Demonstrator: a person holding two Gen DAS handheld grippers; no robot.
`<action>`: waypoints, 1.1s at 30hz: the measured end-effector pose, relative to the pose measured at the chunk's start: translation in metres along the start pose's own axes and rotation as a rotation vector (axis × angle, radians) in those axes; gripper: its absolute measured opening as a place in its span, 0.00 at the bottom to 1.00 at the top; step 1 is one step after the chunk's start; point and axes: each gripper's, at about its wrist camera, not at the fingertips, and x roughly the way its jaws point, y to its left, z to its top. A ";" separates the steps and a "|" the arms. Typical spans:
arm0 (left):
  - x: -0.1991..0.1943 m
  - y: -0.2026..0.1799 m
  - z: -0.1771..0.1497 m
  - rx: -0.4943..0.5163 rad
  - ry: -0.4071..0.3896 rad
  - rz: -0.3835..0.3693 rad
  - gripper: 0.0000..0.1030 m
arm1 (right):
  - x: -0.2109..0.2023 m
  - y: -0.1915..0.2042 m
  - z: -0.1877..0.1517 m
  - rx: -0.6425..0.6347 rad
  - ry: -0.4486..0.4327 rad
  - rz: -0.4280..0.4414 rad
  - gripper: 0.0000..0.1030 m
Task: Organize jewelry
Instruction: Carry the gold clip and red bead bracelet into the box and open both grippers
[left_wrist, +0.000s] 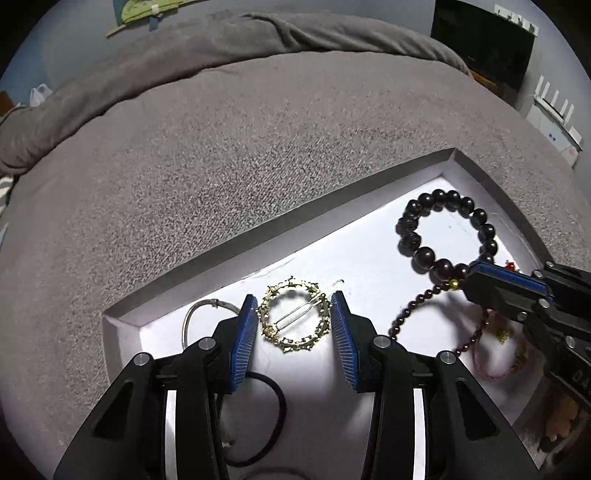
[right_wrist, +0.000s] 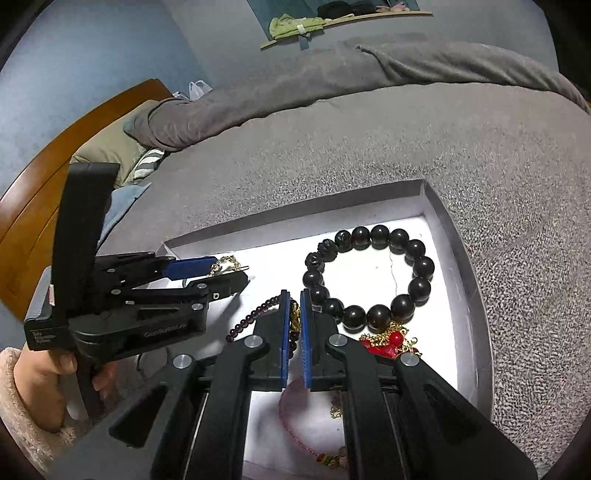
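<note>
A white shallow tray (left_wrist: 332, 221) lies on a grey bed cover. My left gripper (left_wrist: 294, 297) is partly closed, both blue pads against the rim of a gold round hair clip (left_wrist: 291, 283), which it holds just above the tray floor. Seen from the right wrist, the left gripper (right_wrist: 231, 269) carries the hair clip (right_wrist: 225, 263). My right gripper (right_wrist: 294, 293) is shut on a thin dark-red bead strand (right_wrist: 255, 314) at its gold part; the bead strand (left_wrist: 406, 310) trails from the right gripper (left_wrist: 471, 275). A bracelet of big dark beads (right_wrist: 402, 306) lies flat beside it.
In the tray lie a black hair tie (left_wrist: 280, 406), a clear bangle (left_wrist: 186, 325), a red cord bracelet (left_wrist: 480, 365), a red and gold charm (right_wrist: 388, 341) and a thin pink bracelet (right_wrist: 291, 421). A hand in a fuzzy sleeve (right_wrist: 37, 387) holds the left tool. A wooden headboard (right_wrist: 48, 173) stands at left.
</note>
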 end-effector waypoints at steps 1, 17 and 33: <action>0.000 0.000 0.000 -0.001 0.002 -0.002 0.42 | 0.001 0.000 0.000 0.000 0.004 0.000 0.05; -0.008 0.001 -0.002 -0.011 -0.038 -0.012 0.52 | -0.002 -0.004 -0.001 0.009 -0.003 0.007 0.06; -0.088 0.004 -0.048 -0.147 -0.205 -0.036 0.54 | -0.032 -0.003 -0.005 -0.003 -0.073 -0.062 0.38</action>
